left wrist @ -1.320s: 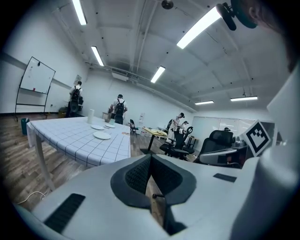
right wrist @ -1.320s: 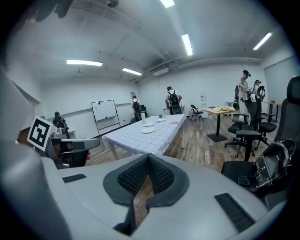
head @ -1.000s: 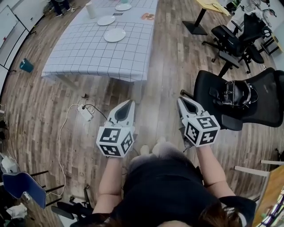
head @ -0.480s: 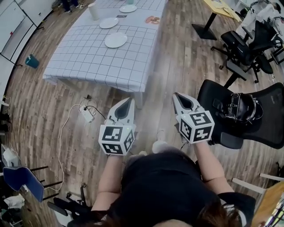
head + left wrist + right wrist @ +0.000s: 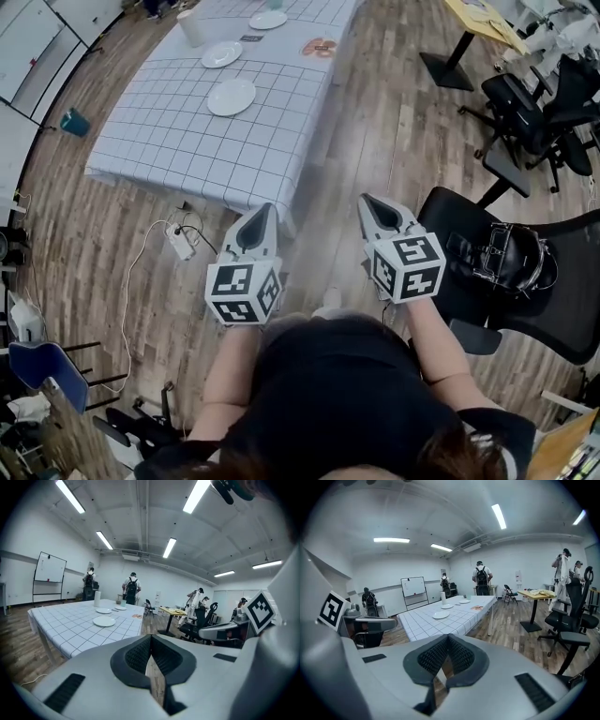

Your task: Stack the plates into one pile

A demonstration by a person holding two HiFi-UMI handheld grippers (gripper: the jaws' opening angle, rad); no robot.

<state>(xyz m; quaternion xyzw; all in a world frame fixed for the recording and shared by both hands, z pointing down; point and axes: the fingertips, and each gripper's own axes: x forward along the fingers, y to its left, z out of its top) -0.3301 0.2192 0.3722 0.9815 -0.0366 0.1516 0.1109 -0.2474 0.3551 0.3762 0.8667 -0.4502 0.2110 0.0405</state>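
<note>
Three white plates lie apart on the table [image 5: 187, 141] with the white grid cloth: the nearest plate [image 5: 232, 97], a second [image 5: 221, 54] behind it, and a third [image 5: 268, 20] at the far end. The left gripper view shows the same plates [image 5: 104, 621] [image 5: 103, 611] [image 5: 120, 607], and the right gripper view shows the nearest one [image 5: 441, 615]. My left gripper [image 5: 266, 207] [image 5: 150, 638] and right gripper [image 5: 367, 199] [image 5: 448, 637] hang over the wooden floor, short of the table's near edge. Both are shut with nothing in them and point toward the table.
A white paper roll [image 5: 192, 26] stands at the table's far left. A black office chair [image 5: 525, 272] is close on my right. A power strip with cable [image 5: 178, 241] lies on the floor by the table's near edge. Several people stand beyond the table [image 5: 131, 587].
Both grippers have moved forward together toward the table, whose near edge now lies closer to their tips. The black chair has slid back on the right. The jaws stayed shut.
</note>
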